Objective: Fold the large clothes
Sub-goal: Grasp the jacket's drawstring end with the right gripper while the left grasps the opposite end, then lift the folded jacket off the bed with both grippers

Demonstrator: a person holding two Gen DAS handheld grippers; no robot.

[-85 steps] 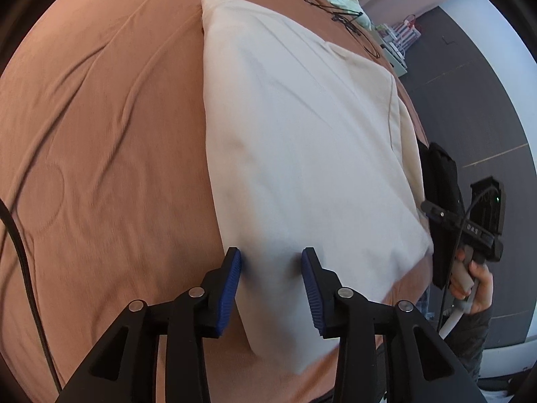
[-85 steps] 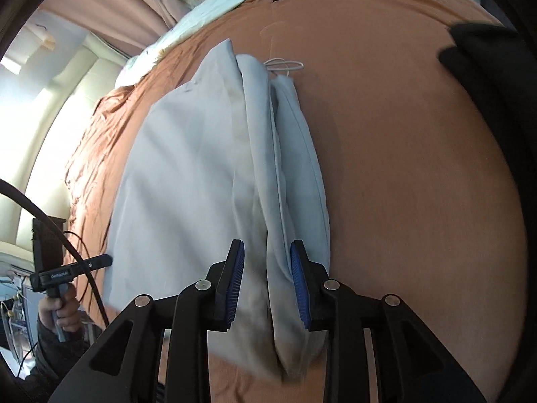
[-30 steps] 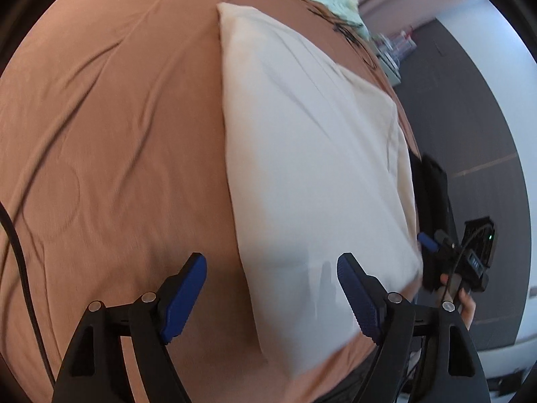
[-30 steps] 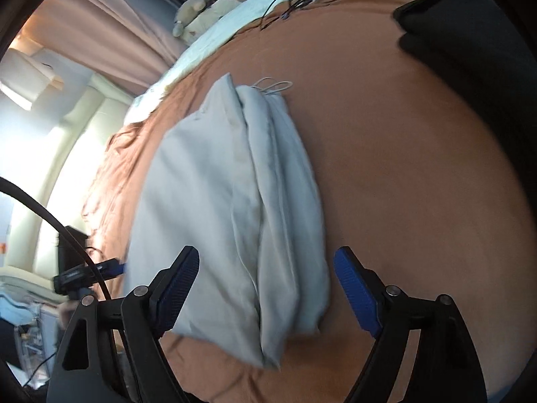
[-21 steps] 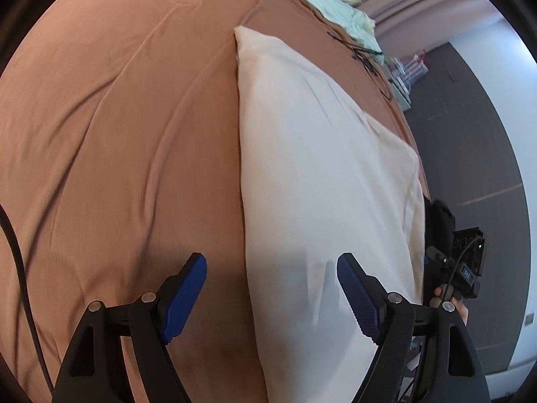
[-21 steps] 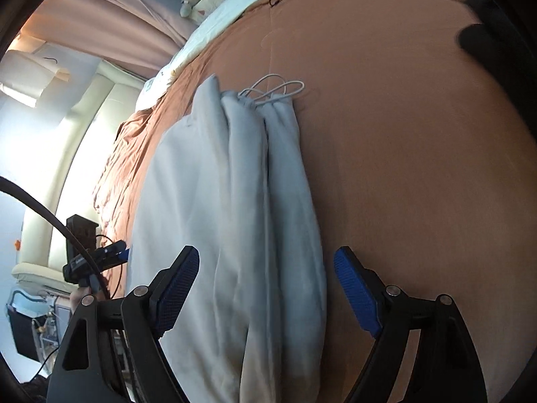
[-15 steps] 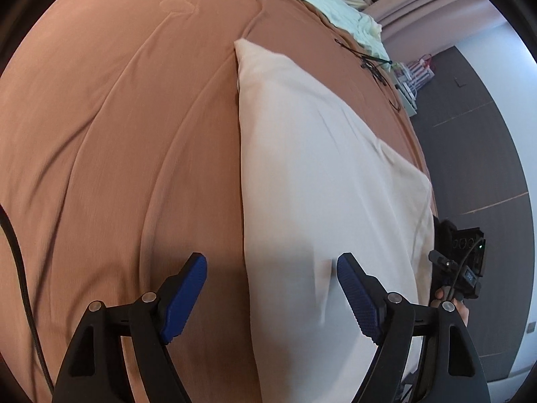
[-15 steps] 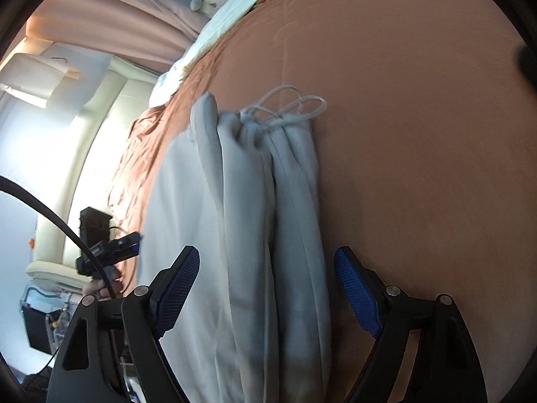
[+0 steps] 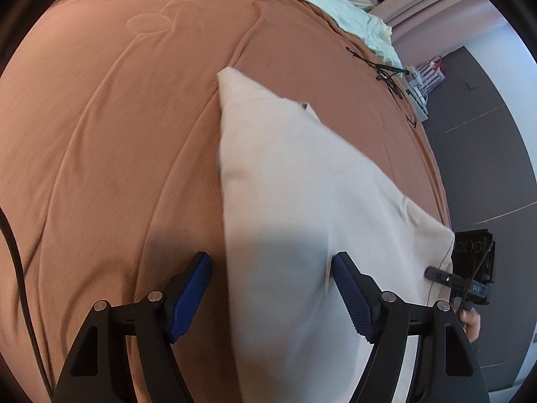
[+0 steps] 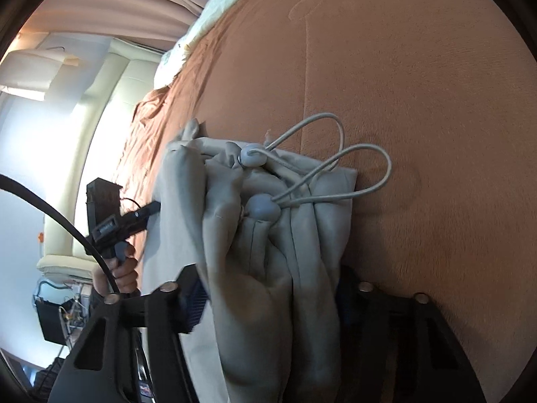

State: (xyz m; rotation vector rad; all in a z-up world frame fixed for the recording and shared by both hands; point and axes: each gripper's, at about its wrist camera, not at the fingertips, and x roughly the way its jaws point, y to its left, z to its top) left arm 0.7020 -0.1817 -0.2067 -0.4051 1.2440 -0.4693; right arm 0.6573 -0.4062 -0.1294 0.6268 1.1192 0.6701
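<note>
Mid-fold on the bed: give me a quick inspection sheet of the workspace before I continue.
Surface: brown fabric bedspread, softly creased.
Job's things: pale cream folded fabric garment lying on it; its grey drawstring loops spill off the bunched end.
Clutter: thin black cords on the far bedspread.
Grippers: left tongs open, jaws have just been closing, garment's long edge between them, not pressed; right tongs have just been closing around the bunched end, one pad hidden by fabric, grip unconfirmed.
Cables: black cable at the left view's edge; another crosses the right view.
Surroundings: pale green bedding, pink curtain.
</note>
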